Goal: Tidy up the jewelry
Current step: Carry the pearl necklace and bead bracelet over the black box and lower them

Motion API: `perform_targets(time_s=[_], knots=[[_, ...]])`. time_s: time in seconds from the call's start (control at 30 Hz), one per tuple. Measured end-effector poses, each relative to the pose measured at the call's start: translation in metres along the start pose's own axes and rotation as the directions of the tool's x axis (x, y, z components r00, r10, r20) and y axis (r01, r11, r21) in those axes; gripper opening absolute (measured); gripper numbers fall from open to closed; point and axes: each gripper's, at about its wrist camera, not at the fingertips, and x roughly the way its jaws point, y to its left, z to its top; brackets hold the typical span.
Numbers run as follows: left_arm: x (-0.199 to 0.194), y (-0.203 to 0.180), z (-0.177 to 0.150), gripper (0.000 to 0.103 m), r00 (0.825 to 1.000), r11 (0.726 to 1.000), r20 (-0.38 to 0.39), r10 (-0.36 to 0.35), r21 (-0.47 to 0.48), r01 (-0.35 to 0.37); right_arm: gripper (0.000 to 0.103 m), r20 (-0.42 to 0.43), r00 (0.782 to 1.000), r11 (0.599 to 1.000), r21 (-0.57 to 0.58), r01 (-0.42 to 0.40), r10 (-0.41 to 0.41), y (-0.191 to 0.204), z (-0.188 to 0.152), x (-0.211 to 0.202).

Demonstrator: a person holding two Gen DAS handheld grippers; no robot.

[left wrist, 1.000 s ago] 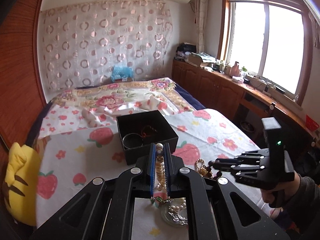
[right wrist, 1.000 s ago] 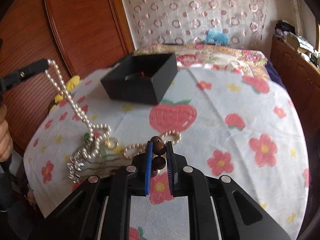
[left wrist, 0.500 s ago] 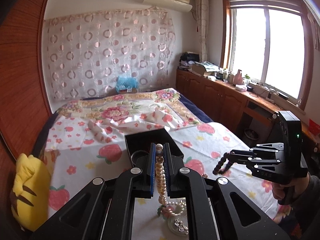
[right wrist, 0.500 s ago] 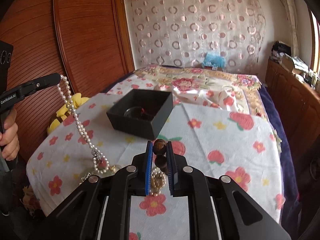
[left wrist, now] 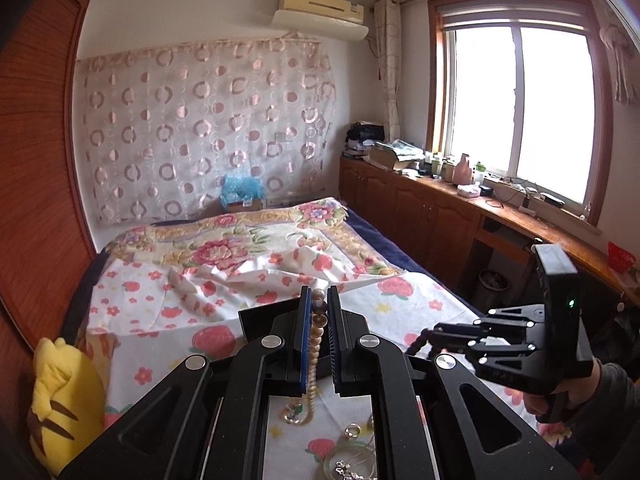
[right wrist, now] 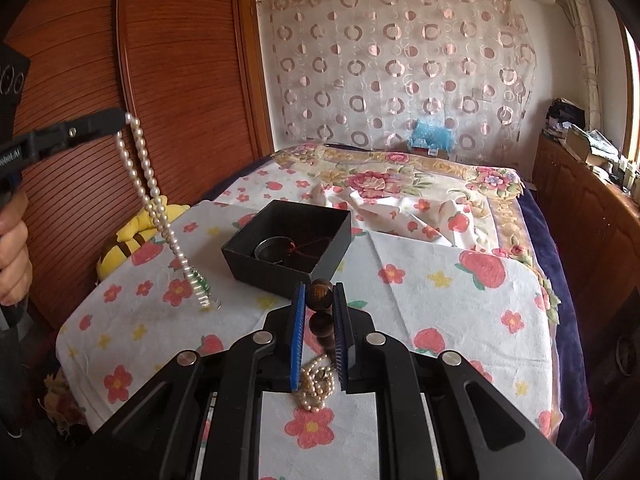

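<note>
Left wrist view is showing the left tongs [left wrist: 319, 300] squeezing a long string of white pearls [left wrist: 315, 344] between their blue pads. The pearl string is hanging down from the tips, and in the right wrist view its two strands [right wrist: 150, 196] are dangling in the air, with the green and silver end [right wrist: 200, 284] just reaching the white bed sheet with red strawberries and flowers [right wrist: 440, 300].

Right tongs [right wrist: 319, 300] are squeezing a string of round dark brown wooden beads [right wrist: 319, 298]. One bead is sitting at the tips and another is sitting lower between the pads. In the left wrist view the beads [left wrist: 418, 342] are hanging down from the right tongs [left wrist: 436, 330].

Just ahead of the right tongs, an open square black box [right wrist: 288, 248] is sitting on the bed. Inside it a dark round bangle [right wrist: 272, 246] and a thin red cord [right wrist: 308, 245] are lying.

Below the right tongs, a small pile of cream pearls [right wrist: 318, 384] is lying on the sheet. Below the left tongs, a gold ring [left wrist: 352, 430] and a pale green bangle [left wrist: 332, 458] with a silver chain [left wrist: 354, 466] on it are lying on the sheet.

Off to the left of the left tongs, a yellow plush toy with brown stripes [left wrist: 60, 396] is sitting at the bed's edge.
</note>
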Motion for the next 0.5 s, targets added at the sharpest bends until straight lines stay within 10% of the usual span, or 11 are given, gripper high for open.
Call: perform_targets(time_s=[0.5], knots=[[0.067, 0.035, -0.073, 0.007, 0.959, 0.996, -0.271, 0.084, -0.006, -0.089, 0.015, -0.049, 0.999, 1.0, 0.012, -0.008, 0.008, 0.001, -0.015, 0.016]])
